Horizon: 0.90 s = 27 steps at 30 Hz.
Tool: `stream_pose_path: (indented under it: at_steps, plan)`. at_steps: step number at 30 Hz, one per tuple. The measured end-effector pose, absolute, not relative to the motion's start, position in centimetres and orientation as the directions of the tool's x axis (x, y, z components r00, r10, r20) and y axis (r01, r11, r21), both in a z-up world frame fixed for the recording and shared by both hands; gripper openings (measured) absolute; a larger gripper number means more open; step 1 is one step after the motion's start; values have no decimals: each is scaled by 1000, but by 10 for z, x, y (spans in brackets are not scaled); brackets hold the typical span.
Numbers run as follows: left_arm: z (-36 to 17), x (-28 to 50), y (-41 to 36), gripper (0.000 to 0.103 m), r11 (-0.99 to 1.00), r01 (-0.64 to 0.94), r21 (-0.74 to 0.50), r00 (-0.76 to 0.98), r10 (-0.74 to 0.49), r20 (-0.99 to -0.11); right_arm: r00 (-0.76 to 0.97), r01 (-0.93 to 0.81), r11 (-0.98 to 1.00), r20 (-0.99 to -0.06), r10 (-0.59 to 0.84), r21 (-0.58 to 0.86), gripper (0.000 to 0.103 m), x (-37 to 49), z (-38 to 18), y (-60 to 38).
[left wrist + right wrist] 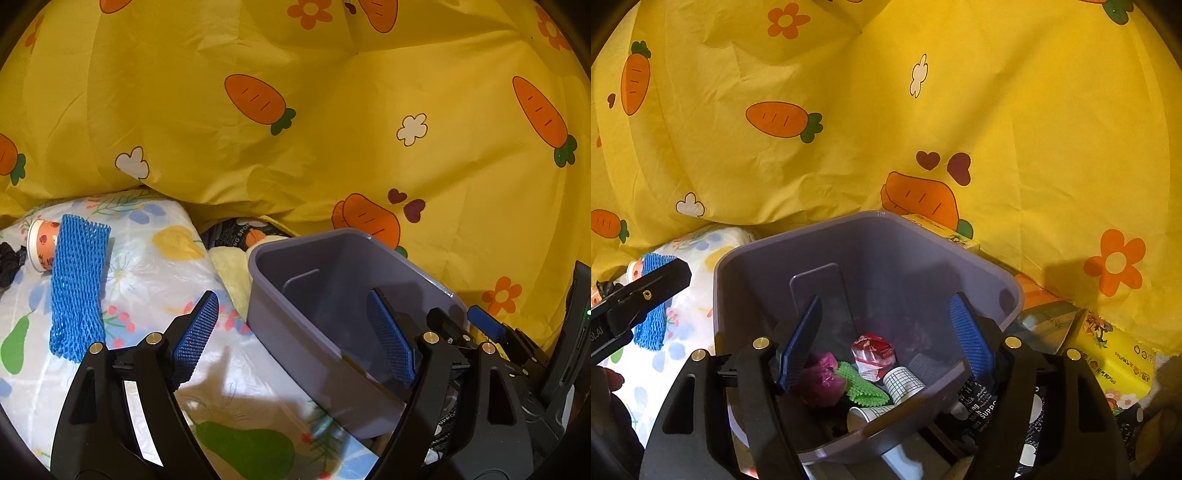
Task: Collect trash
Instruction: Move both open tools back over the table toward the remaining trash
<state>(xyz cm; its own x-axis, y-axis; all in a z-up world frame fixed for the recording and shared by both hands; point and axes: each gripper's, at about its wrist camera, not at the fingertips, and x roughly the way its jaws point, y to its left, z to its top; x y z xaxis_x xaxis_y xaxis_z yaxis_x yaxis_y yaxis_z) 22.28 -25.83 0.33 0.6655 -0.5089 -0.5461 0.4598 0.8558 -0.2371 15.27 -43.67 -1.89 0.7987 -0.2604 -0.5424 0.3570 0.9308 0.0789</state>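
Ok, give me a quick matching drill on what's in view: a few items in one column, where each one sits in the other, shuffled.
Items:
1. blue foam net
2. green foam net
3. checked paper cup
4. orange paper cup

Places:
A. lying on its side on the flowered sheet, partly hidden by the blue net
B. inside the grey bin, beside the pink wrapper
C. flat on the flowered sheet, outside the bin
D. inside the bin, below the red-and-white wrapper

Pairs: 1-C, 2-B, 3-D, 4-A

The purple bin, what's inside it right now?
The purple bin holds a red wrapper, magenta wrapper, green foam net and two paper cups. Anything beneath them is covered.
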Motion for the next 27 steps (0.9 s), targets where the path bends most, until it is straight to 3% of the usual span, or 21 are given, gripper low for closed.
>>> stream_pose_path:
  at_steps: [13,27]
  plan:
    - [7,206,-186,82,935,315,-162,761,-351,-546,820,349,936,-499,-280,49,82,141,-7,-407]
    - [-1,194,-43,86,996,1,-91,831,-52,-554,867,144,988,-489,-97,58,86,151,2,-314]
